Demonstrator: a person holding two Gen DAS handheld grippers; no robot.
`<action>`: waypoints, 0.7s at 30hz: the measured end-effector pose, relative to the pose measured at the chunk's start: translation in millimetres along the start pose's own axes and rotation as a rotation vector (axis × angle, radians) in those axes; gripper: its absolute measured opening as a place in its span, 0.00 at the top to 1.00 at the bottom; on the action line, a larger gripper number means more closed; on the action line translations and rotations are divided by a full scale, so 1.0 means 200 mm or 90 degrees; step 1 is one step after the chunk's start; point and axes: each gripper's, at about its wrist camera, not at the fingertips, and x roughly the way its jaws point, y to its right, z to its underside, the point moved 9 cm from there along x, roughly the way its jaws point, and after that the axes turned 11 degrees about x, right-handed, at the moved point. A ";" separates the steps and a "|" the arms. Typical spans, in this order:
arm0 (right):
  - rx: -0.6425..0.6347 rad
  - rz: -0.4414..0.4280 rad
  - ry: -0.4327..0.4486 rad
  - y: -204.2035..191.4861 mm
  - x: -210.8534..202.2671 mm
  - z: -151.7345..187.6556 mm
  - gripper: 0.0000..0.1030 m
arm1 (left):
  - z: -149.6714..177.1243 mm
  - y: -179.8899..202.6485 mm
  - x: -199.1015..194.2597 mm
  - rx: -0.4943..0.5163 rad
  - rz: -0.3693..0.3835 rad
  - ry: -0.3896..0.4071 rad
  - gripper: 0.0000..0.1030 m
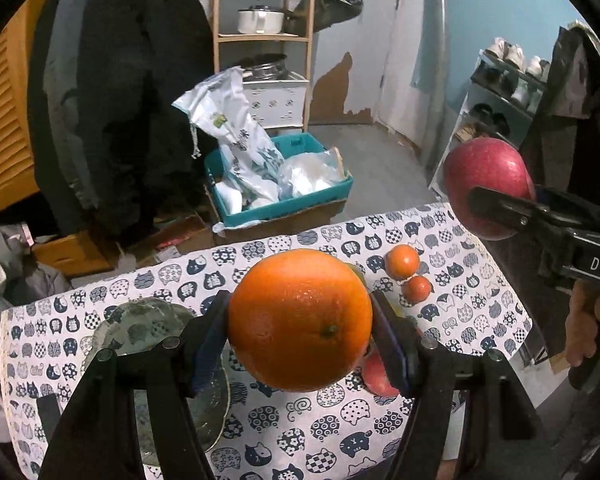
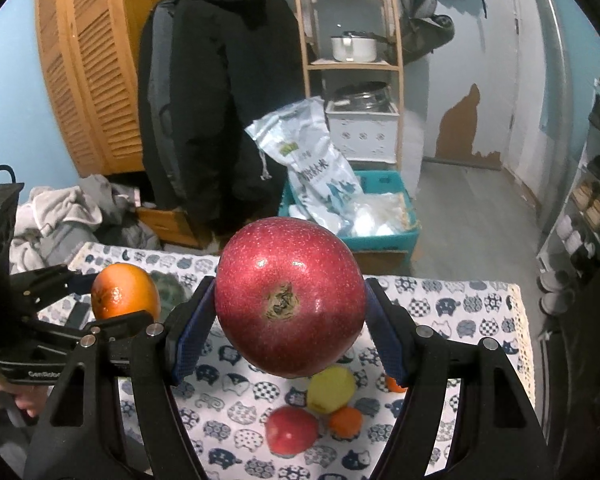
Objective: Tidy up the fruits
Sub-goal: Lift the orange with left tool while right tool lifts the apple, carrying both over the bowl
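My left gripper is shut on a large orange and holds it above the cat-print table; the orange also shows in the right wrist view. My right gripper is shut on a big red apple, held above the table, which also shows in the left wrist view. On the cloth lie two small tangerines, a small red apple, a yellow-green fruit and a tangerine. A glass plate lies at the table's left.
Beyond the table stand a teal crate with bags, a wooden shelf with a pot, a black coat on a wardrobe and a shoe rack at right. Clothes are piled at left.
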 end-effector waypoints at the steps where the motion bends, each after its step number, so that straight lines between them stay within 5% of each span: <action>1: -0.001 -0.002 0.000 -0.01 0.00 0.00 0.30 | 0.00 -0.02 -0.01 -0.004 -0.002 0.001 0.33; 21: -0.042 -0.046 -0.050 -0.38 0.23 0.03 0.30 | 0.22 -0.41 -0.09 -0.080 -0.051 -0.005 0.33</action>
